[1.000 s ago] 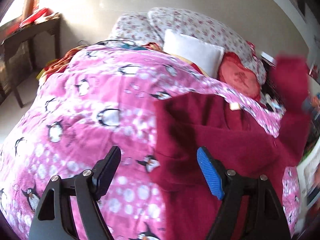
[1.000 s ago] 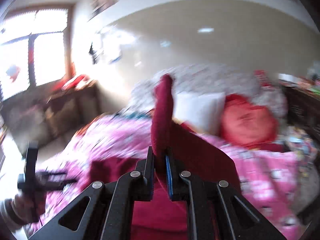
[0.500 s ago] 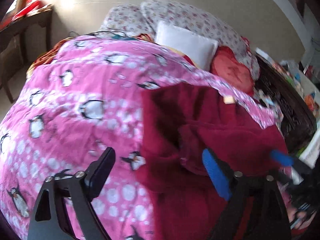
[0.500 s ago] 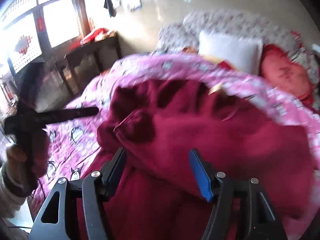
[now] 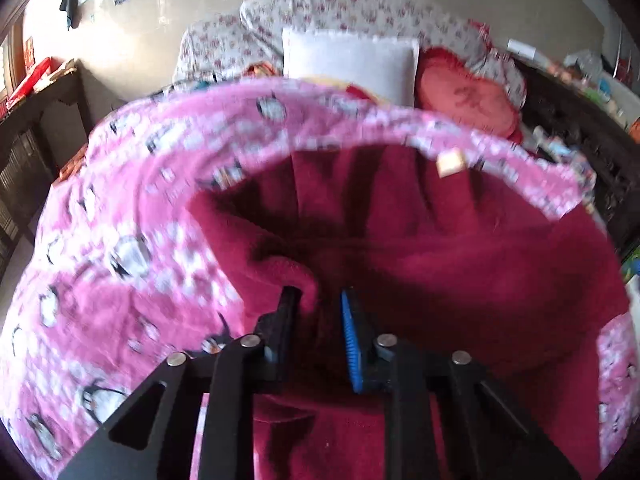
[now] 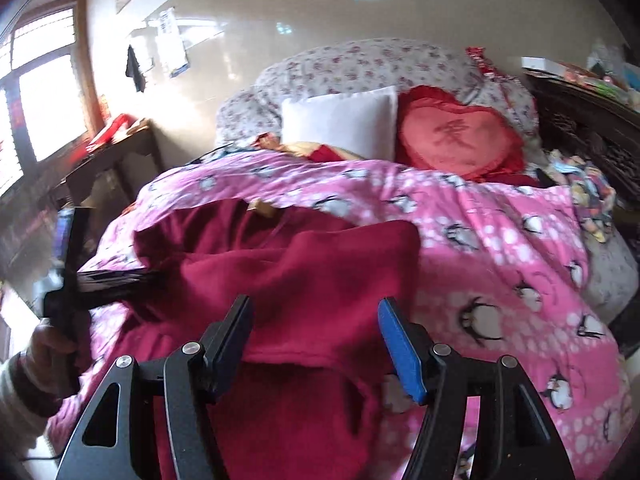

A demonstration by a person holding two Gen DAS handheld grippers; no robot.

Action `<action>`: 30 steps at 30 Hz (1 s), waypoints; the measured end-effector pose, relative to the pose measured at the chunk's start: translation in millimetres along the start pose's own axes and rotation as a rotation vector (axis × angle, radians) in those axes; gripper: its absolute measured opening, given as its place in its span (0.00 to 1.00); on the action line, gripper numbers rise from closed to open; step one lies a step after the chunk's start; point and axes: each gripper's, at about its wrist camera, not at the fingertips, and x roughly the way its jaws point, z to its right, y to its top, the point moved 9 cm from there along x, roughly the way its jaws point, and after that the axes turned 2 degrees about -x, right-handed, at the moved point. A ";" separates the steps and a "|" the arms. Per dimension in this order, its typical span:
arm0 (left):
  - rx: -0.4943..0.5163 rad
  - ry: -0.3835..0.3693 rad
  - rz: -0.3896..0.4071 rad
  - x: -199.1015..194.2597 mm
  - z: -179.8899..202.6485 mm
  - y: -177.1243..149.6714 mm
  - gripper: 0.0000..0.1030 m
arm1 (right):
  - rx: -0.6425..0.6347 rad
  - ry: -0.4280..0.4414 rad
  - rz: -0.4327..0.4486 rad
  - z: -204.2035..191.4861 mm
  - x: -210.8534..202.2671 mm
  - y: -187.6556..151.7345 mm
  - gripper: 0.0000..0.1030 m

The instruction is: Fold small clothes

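A dark red fleece garment (image 5: 440,248) lies rumpled on the pink penguin quilt (image 5: 120,220). My left gripper (image 5: 318,300) has its jaws nearly shut on a raised fold of the garment's left edge. In the right wrist view the garment (image 6: 296,272) lies folded over on itself, a tan label (image 6: 262,207) at its far edge. My right gripper (image 6: 314,320) is open and empty just above the garment's near part. The left gripper (image 6: 120,278) shows at the left of that view, reaching into the cloth.
A white pillow (image 6: 340,120), a red heart cushion (image 6: 456,136) and floral pillows (image 6: 360,64) lie at the bed's head. A dark wooden table (image 6: 108,160) stands left of the bed. Dark furniture with clutter (image 6: 592,112) stands on the right.
My right gripper let go of the raised garment part, which dropped over the rest, then opened and drew back. My left gripper moved right onto the garment's edge and closed on a fold.
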 end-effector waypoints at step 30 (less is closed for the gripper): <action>-0.093 -0.174 -0.192 47.7 11.9 -7.2 0.18 | 0.062 0.105 -0.025 -25.4 32.8 -0.9 0.65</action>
